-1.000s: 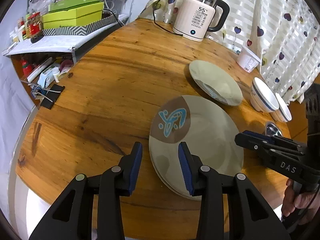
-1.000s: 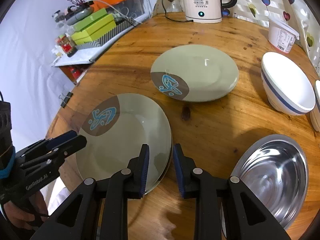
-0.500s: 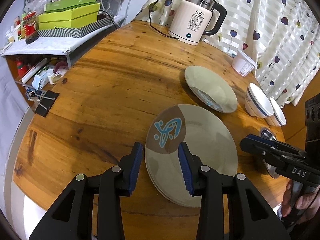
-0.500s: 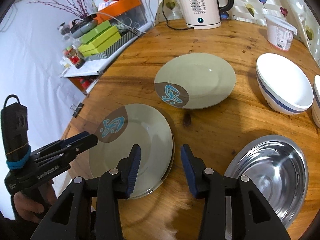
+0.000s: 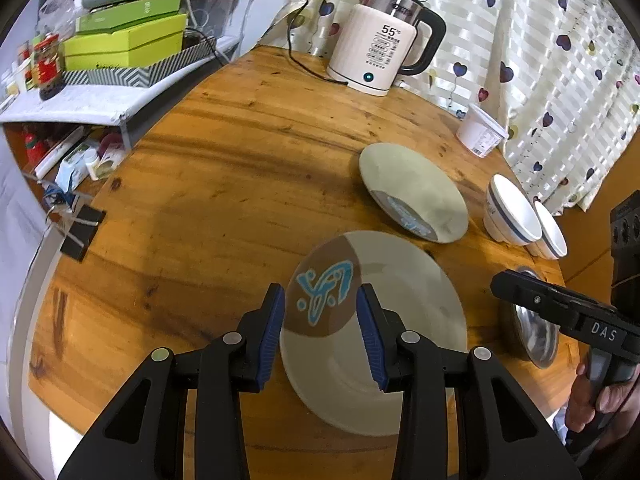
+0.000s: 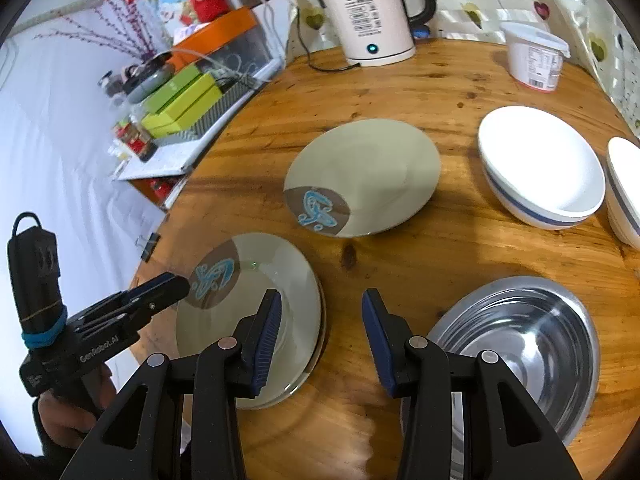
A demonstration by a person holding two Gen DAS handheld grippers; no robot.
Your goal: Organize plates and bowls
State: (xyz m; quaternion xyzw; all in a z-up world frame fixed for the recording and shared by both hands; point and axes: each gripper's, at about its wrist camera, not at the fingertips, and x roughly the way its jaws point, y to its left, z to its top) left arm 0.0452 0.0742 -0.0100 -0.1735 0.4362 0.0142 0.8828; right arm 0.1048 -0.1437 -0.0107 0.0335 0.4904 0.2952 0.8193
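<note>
A stack of grey-green plates (image 5: 404,320) with a brown and blue patch lies near the table's front edge; it also shows in the right wrist view (image 6: 276,292). My left gripper (image 5: 320,332) is open and empty above its near rim. My right gripper (image 6: 320,336) is open and empty, over the stack's right edge. A single matching plate (image 5: 416,188) (image 6: 372,172) lies further back. Two white bowls with a blue band (image 5: 512,212) (image 6: 540,168) stand at the right. A steel bowl (image 6: 520,348) (image 5: 532,332) sits at the near right.
A white kettle (image 5: 380,56) (image 6: 372,16) with its cord stands at the back of the round wooden table (image 5: 224,184). A white tub (image 5: 480,128) (image 6: 534,56) stands near the curtain. A shelf with green boxes (image 5: 124,44) is to the left.
My right gripper has opened wider and pulled back from the stack's rim. My left gripper has opened wider and lifted back a little. The plates have not moved.
</note>
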